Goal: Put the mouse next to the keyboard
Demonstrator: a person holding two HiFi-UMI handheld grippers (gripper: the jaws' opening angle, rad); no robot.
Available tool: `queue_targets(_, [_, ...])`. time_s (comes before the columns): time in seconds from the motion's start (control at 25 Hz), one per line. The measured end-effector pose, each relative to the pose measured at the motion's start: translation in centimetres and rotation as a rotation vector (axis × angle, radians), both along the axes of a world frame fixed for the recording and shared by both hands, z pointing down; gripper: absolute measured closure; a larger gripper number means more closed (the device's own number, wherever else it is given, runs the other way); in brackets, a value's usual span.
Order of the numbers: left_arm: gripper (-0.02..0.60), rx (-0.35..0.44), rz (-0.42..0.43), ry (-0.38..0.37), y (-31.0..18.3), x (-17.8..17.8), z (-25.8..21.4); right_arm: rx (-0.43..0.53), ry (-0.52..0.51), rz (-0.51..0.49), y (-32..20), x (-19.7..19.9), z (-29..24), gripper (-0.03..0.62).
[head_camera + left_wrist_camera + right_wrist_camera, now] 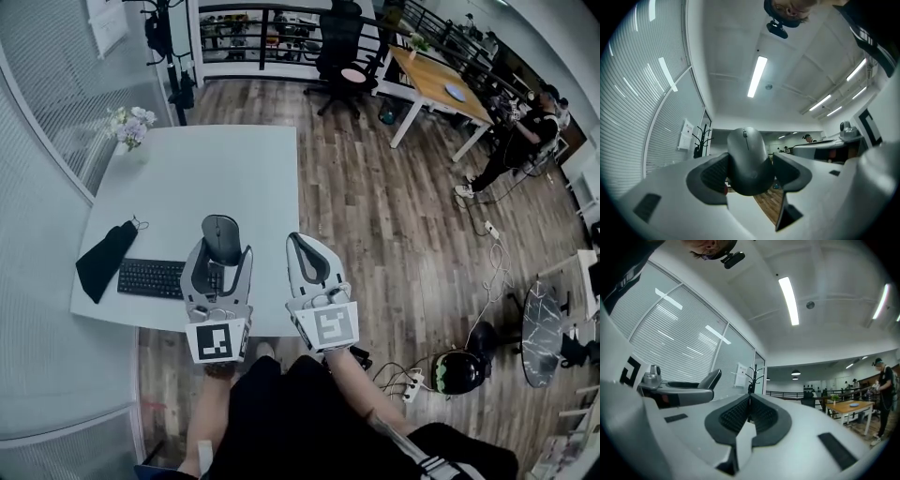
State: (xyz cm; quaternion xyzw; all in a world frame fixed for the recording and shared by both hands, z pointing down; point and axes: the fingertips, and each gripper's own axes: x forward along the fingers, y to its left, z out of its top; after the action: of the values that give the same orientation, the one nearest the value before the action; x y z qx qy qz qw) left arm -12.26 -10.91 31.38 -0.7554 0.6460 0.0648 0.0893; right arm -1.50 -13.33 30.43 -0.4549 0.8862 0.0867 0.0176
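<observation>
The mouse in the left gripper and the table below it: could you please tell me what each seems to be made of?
The mouse looks like moulded plastic, dark grey and matte: its shell is smooth and rounded, with only a faint sheen. The table has a top that looks like pale laminate or painted board, flat, uniform and without grain; which of the two cannot be told.
</observation>
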Motion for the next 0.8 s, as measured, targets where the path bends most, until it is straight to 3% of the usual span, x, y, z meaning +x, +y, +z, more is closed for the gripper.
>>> queue_targets(0.36, [0.281, -0.019, 0.029, 0.022, -3.2, -1.7, 1.6, -0.025, 0.035, 0.068, -3.0, -1.0, 0.5, 0.594])
queue_targets(0.8, [0.281, -0.019, -0.001, 0.011, -5.5, -2.5, 3.2, 0.011, 0.012, 0.025, -5.7, -2.0, 1.5, 0.594])
